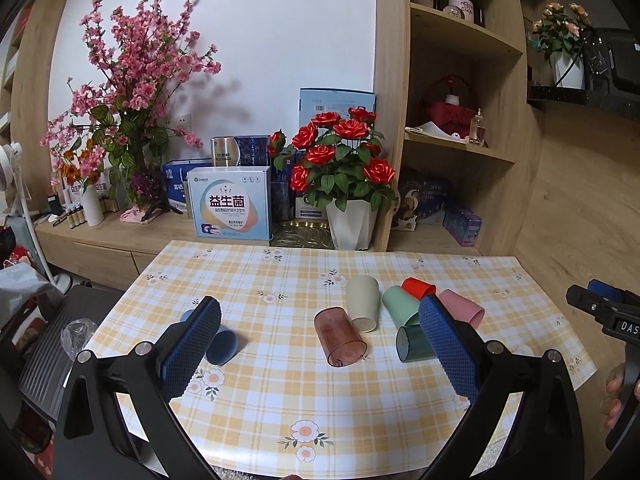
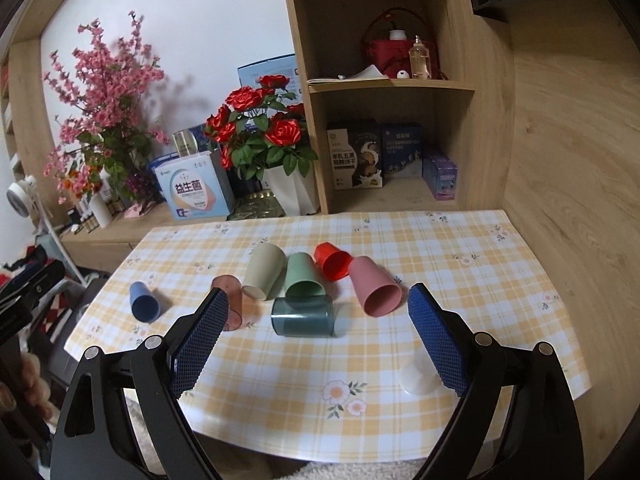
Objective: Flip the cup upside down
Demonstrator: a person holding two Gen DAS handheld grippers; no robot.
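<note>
Several cups lie on their sides on the checked tablecloth (image 1: 280, 392): a clear brown cup (image 1: 339, 336) (image 2: 230, 304), a beige cup (image 1: 362, 303) (image 2: 264, 270), a green cup (image 1: 400, 305) (image 2: 303, 276), a red cup (image 1: 418, 287) (image 2: 332, 260), a pink cup (image 1: 462, 306) (image 2: 374, 286), a dark teal clear cup (image 1: 412, 343) (image 2: 303, 316) and a blue cup (image 1: 222, 344) (image 2: 143, 302). A white cup (image 2: 418, 376) stands near the front right, partly behind my right finger. My left gripper (image 1: 320, 344) is open above the front of the table. My right gripper (image 2: 316, 340) is open and empty.
A potted red rose plant (image 1: 344, 168) (image 2: 276, 148), boxes (image 1: 228, 204) and pink blossom branches (image 1: 128, 92) stand on the sideboard behind the table. A wooden shelf unit (image 2: 392, 88) rises at the back right. The other gripper shows at the right edge (image 1: 608, 312).
</note>
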